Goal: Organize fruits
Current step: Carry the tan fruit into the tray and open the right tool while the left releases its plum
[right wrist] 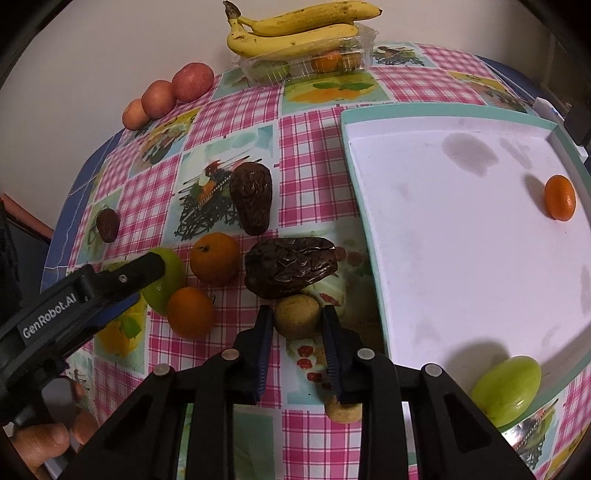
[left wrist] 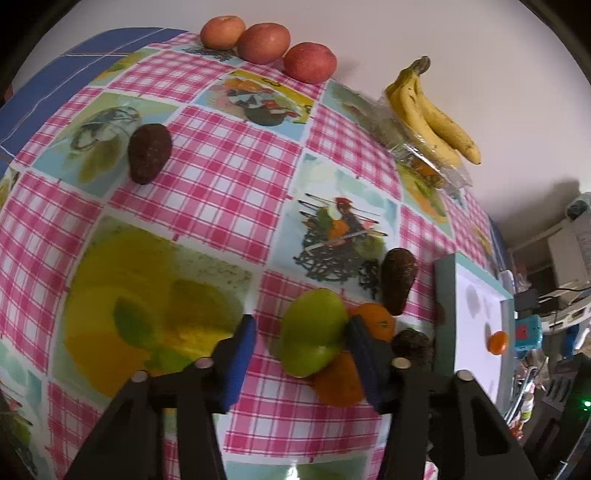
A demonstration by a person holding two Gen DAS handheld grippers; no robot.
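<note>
green fruit (left wrist: 312, 332): smooth, glossy, on checked cloth (left wrist: 221, 177)
left gripper (left wrist: 301, 334): part-open, fruit between pads, right pad touching
right gripper (right wrist: 297, 323): clamped on small tan-yellow fruit (right wrist: 297, 315), near tray (right wrist: 360, 192)

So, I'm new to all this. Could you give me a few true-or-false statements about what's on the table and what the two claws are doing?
1. The bananas lie on top of a clear plastic box. True.
2. The three red apples sit inside the white tray. False: they stand in a row on the checked tablecloth, by the wall; a small orange fruit is in the tray.
3. The right claw is closed on a small yellow-brown fruit. True.
4. The left claw holds a banana. False: a green fruit sits between its fingers, with a gap on one side.
</note>
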